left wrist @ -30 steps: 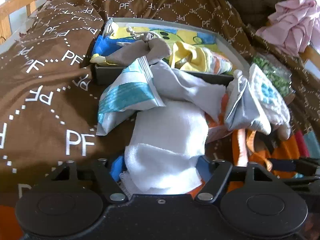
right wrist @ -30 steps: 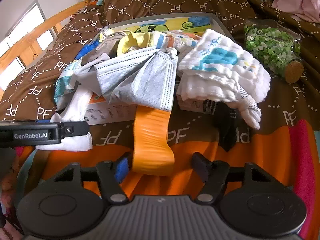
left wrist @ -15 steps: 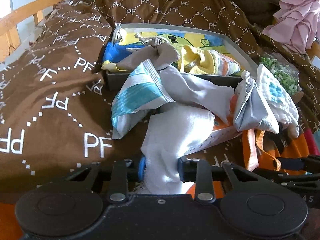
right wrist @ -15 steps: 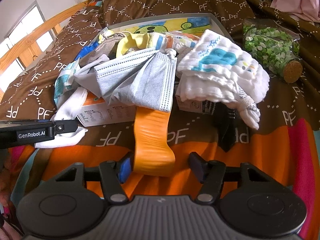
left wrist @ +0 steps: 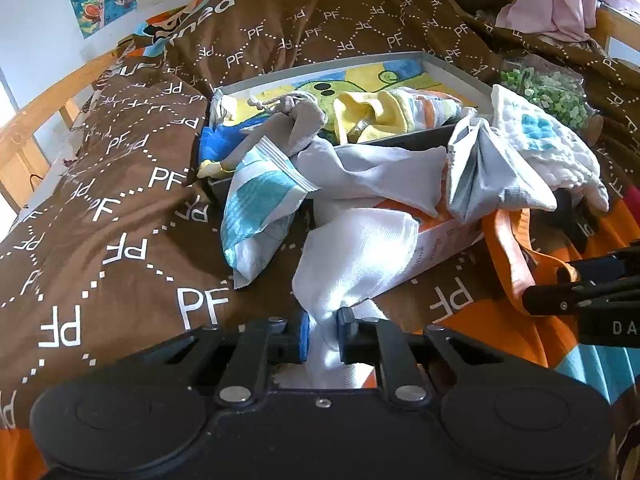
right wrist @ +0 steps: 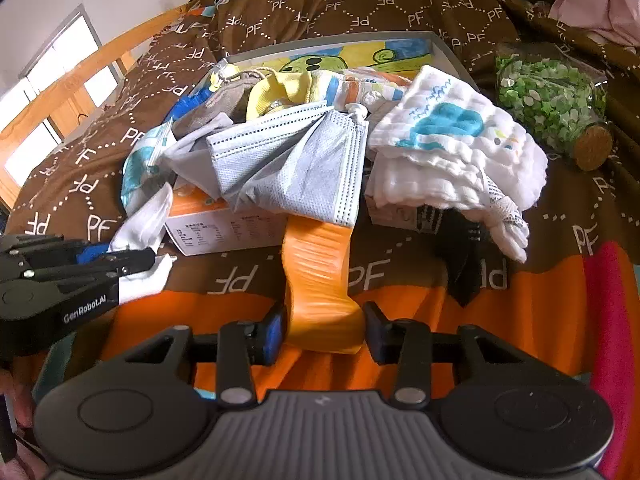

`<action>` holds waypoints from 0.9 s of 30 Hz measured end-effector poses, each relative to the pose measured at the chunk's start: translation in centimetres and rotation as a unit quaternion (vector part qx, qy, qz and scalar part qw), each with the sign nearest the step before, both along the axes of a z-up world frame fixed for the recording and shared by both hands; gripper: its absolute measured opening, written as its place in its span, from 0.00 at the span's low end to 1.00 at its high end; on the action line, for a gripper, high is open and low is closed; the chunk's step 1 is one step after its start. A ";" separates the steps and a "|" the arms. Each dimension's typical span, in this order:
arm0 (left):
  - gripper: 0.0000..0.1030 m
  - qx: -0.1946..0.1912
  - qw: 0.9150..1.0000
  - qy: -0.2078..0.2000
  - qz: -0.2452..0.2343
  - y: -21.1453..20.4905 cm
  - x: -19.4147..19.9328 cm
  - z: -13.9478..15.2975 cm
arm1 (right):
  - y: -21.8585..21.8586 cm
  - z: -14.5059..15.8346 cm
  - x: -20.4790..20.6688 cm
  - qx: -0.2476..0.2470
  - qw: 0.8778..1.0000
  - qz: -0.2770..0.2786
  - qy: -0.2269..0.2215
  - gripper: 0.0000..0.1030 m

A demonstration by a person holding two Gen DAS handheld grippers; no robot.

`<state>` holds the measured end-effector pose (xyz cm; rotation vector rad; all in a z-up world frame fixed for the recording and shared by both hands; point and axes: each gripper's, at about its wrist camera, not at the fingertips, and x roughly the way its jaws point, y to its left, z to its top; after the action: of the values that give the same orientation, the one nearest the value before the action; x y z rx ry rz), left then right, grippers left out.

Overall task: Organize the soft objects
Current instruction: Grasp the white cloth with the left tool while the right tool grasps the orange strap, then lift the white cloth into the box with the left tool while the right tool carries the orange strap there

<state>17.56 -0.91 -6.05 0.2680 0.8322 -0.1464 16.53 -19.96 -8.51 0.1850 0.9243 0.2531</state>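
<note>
At lower centre, the white gauze cloth is pinched by the closing left hand-held gripper; the orange ribbed band sits between the closing right hand-held gripper jaws. Both should be lifted slowly, clear of the pile, toward the grey tray at upper centre.

My two wrist cameras look forward and downward along my jaws, close over the bed. Both share the gray tray and the pile of cloths, the left camera from the left, the right from the right.
</note>
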 end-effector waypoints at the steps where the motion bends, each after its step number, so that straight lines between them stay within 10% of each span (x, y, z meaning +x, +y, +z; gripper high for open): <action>1: 0.13 -0.001 1.000 0.000 0.000 0.0 -0.2 0.1 | -0.1 0.0 0.0 0.006 1.000 -0.001 0.001 0.43; 27: 0.08 -0.123 0.992 -0.016 0.023 0.6 -4.8 3.7 | -0.4 3.1 -3.6 0.038 0.997 0.021 -0.062 0.40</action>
<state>12.75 -0.29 -2.30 0.0189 0.7795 -0.1994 12.95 -20.33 -5.45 0.2185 0.7962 0.3355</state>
